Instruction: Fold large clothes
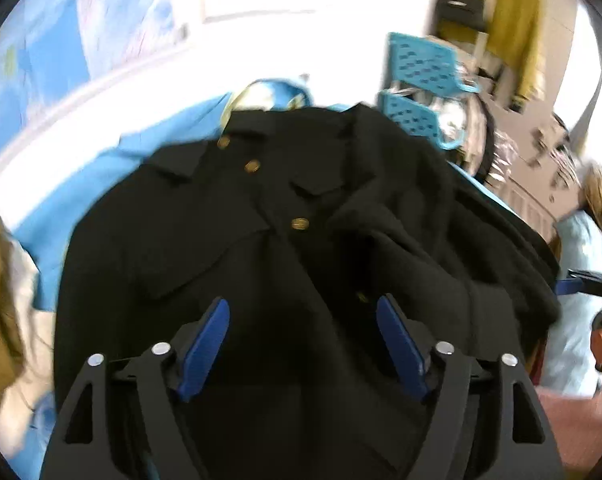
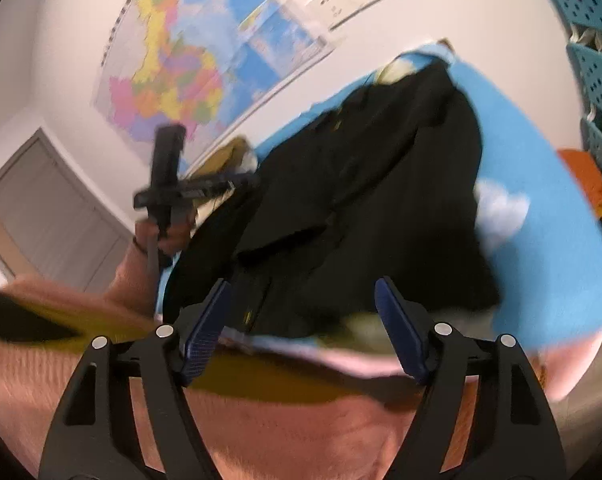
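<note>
A: Where is the coat (image 1: pixel 285 216) lying?

B: Spread on the blue sheet (image 1: pixel 113 168), collar toward the wall with the map (image 2: pixel 181 60), brass buttons (image 1: pixel 300 223) facing up. One side is rumpled into a heap toward the blue baskets (image 1: pixel 421 76), so it isn't flat yet.

A: And your tools?

B: My left gripper (image 1: pixel 303 344) hangs over the lower front of the coat with its jaws wide and nothing pressed between them. My right gripper (image 2: pixel 303 332) is near the hem, jaws also wide and empty. The pictures are blurred, so I can't tell whether either touches cloth.

A: How would you do this step well?

B: I'd judge the heap needs smoothing first. Take the thick cloth at an edge, pinch deep enough that the weight doesn't slip, and draw it out flat before folding. Keep the buttons clear of the pads (image 1: pixel 205 344), and lift both sides evenly so the coat doesn't drag the sheet.
</note>
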